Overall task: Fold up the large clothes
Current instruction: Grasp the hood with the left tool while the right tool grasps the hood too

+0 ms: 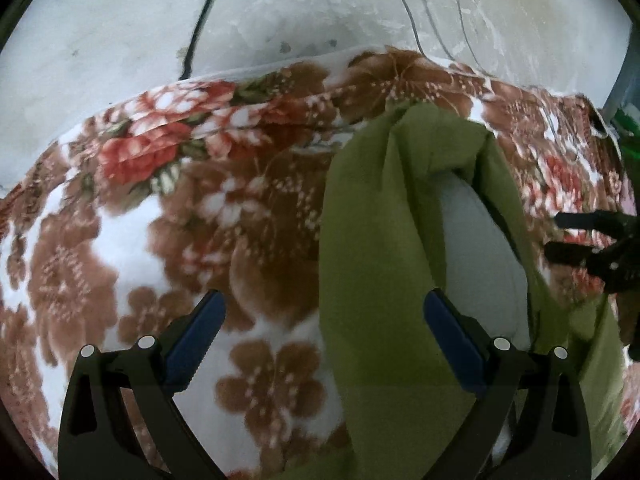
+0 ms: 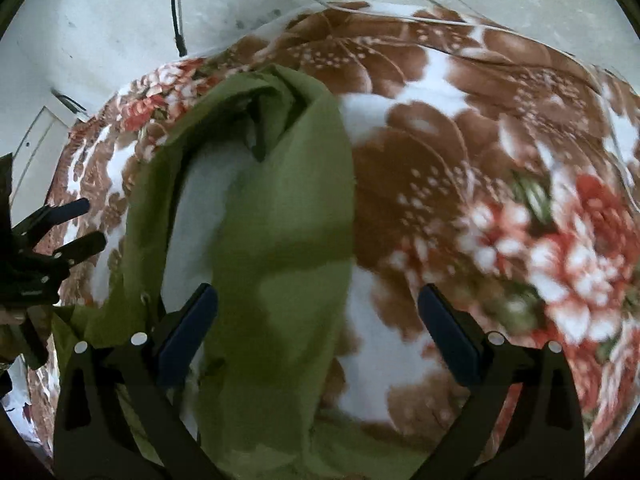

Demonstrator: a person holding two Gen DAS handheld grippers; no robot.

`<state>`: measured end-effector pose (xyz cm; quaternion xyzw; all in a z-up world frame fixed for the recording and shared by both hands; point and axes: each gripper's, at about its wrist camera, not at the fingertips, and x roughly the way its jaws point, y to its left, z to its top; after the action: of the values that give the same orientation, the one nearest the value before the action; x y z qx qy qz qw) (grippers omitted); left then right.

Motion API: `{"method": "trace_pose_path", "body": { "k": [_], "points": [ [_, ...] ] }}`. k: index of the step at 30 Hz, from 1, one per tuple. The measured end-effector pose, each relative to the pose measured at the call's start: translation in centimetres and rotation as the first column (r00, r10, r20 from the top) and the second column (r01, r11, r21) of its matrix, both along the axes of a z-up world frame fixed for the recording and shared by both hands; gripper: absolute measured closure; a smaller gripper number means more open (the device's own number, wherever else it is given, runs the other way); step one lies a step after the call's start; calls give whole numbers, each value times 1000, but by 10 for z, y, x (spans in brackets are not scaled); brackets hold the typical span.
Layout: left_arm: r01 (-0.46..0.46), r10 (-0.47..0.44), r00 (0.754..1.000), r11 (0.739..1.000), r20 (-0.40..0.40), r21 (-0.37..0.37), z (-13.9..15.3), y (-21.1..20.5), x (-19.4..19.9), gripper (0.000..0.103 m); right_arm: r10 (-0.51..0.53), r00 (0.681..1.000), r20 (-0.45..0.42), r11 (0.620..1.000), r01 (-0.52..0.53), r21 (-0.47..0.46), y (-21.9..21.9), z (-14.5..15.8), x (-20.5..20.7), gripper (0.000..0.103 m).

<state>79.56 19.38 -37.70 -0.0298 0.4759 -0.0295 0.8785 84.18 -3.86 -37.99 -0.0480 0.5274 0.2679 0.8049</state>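
Observation:
An olive green garment [image 1: 376, 280] with a pale grey-white lining [image 1: 476, 256] lies in a long bunched strip on a floral blanket [image 1: 160, 216]. My left gripper [image 1: 320, 336] is open and hovers over the garment's left edge and the blanket. In the right wrist view the garment [image 2: 280, 240] lies under my right gripper [image 2: 316, 328], which is open, its left finger over the white lining [image 2: 200, 220]. Each gripper shows at the edge of the other's view, the right gripper [image 1: 560, 236] in the left wrist view and the left gripper [image 2: 84, 224] in the right wrist view, both open.
The brown, white and red floral blanket [image 2: 460, 184] covers the whole work surface. Behind it is a pale stained wall [image 1: 280, 12] with a black cable [image 1: 200, 20] and thin wires [image 1: 404, 4]. A green object [image 1: 628, 128] shows at the far right.

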Motion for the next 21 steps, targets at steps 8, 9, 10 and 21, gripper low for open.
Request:
{"method": "trace_pose_path", "body": {
  "k": [8, 9, 10, 21],
  "points": [
    [63, -65, 998, 993, -9, -101, -14, -10, 43, 10, 21, 999, -48, 999, -19, 49, 21, -20, 33, 5],
    [70, -73, 997, 990, -19, -122, -17, -10, 46, 22, 26, 998, -58, 997, -22, 69, 22, -22, 35, 10],
    [74, -80, 996, 988, -38, -136, -21, -11, 50, 33, 28, 997, -78, 996, -21, 91, 22, -25, 36, 14],
    [152, -164, 985, 973, -57, -173, -28, -23, 51, 98, 81, 995, -60, 996, -78, 47, 29, -32, 30, 97]
  ]
}}
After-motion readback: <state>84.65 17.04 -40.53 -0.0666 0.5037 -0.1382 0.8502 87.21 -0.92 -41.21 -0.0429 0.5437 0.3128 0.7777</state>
